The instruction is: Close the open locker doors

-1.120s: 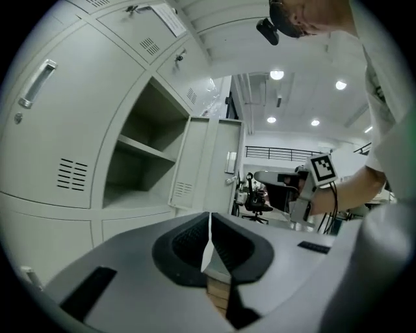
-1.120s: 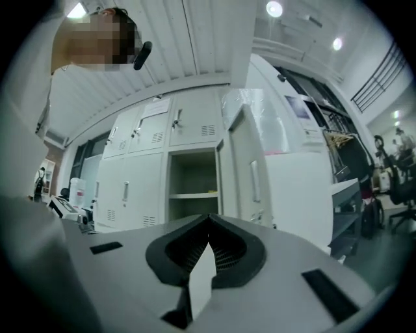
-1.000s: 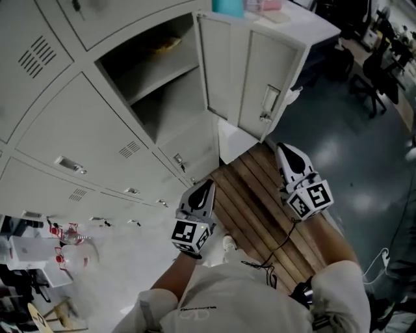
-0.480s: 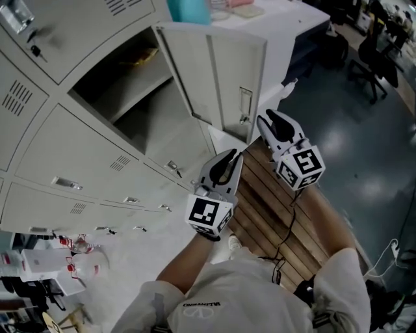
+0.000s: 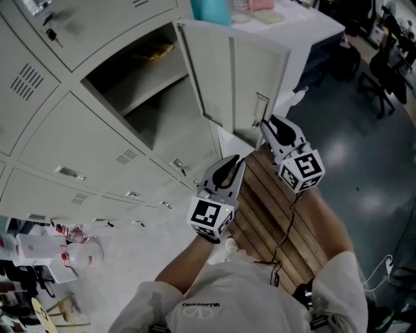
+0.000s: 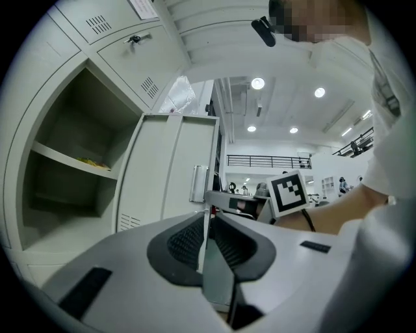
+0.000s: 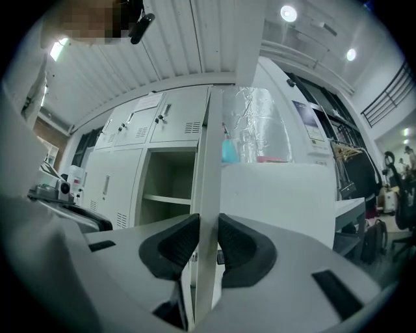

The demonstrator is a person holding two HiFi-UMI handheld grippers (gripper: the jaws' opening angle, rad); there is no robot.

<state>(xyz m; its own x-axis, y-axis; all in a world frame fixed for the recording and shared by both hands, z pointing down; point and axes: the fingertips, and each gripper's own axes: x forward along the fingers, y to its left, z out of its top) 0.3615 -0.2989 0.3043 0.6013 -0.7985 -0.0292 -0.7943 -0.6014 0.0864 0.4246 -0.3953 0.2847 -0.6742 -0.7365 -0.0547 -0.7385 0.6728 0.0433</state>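
The open locker door (image 5: 240,84) swings out to the right of its compartment (image 5: 149,84), which has one shelf with a yellowish thing (image 5: 159,49) on it. My right gripper (image 5: 268,123) is at the door's lower free edge, below the handle (image 5: 260,107). In the right gripper view the door edge (image 7: 209,149) stands in the gap of the right gripper (image 7: 208,221), whose jaws are opening. My left gripper (image 5: 235,162) hangs lower and to the left, short of the door. In its own view the left gripper (image 6: 208,218) is slightly parted and holds nothing, facing the door (image 6: 166,169).
Closed grey lockers (image 5: 78,136) fill the left. A slatted wooden bench (image 5: 266,214) lies under my arms. A white table with a teal container (image 5: 211,10) stands behind the door. Office chairs (image 5: 383,78) are at far right, clutter (image 5: 58,250) at lower left.
Both grippers have risen from over the bench toward the door. The right one now reaches the door's lower edge, and the left one has come up beside it.
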